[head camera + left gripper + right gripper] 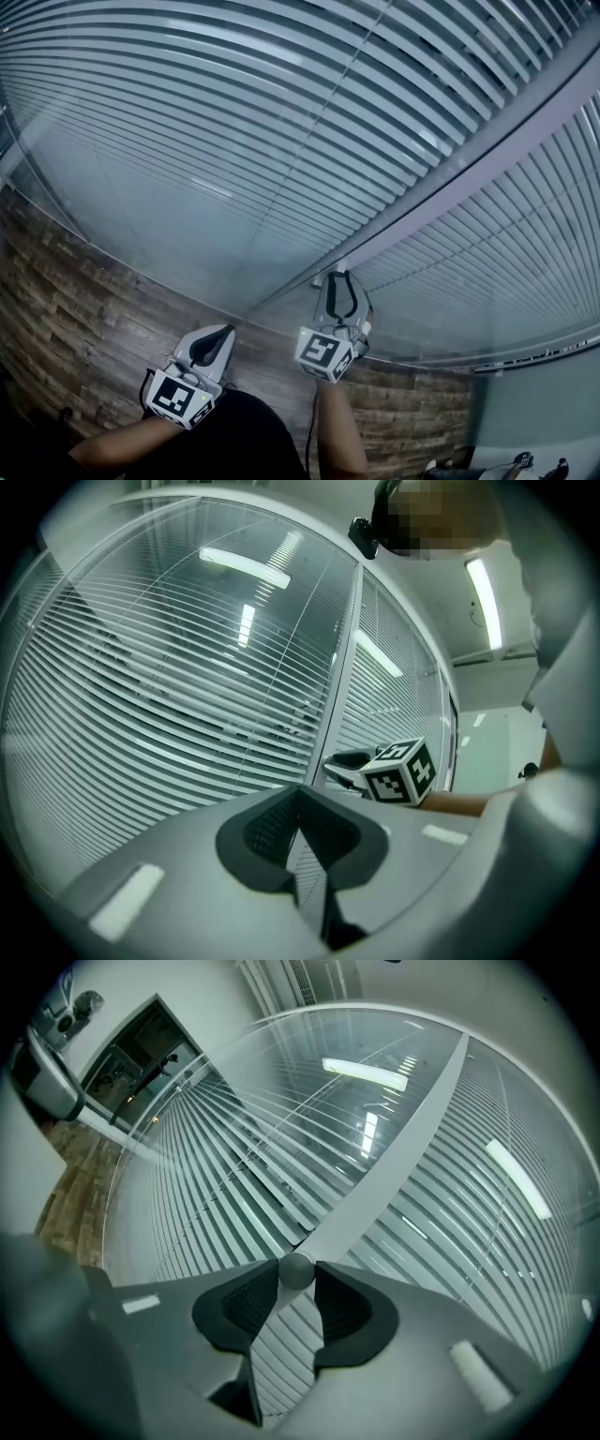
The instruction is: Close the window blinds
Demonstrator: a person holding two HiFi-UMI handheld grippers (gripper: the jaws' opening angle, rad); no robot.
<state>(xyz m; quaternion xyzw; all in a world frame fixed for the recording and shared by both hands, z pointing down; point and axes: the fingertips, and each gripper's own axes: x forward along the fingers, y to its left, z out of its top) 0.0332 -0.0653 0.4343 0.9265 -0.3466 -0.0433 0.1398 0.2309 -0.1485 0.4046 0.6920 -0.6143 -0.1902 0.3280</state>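
The window blinds [234,122] hang behind glass, their slats tilted partly open; they also fill the left gripper view [169,696] and the right gripper view [234,1176]. A small round grey knob [297,1270] sits on the grey window frame [487,159]. My right gripper [339,277] is shut on this knob [338,269], which is pinched between the dark pads [246,1305]. My left gripper [225,330] hangs lower left, away from the glass. Its jaws [300,794] meet at the tips with nothing between them. The right gripper [342,761] shows beside the frame in the left gripper view.
The frame [394,1157] divides two glazed panels with blinds on both sides. Wood-plank floor [75,309] lies below the glass. A white wall and a doorway [141,1054] stand to the left. Ceiling lights reflect in the glass [244,566].
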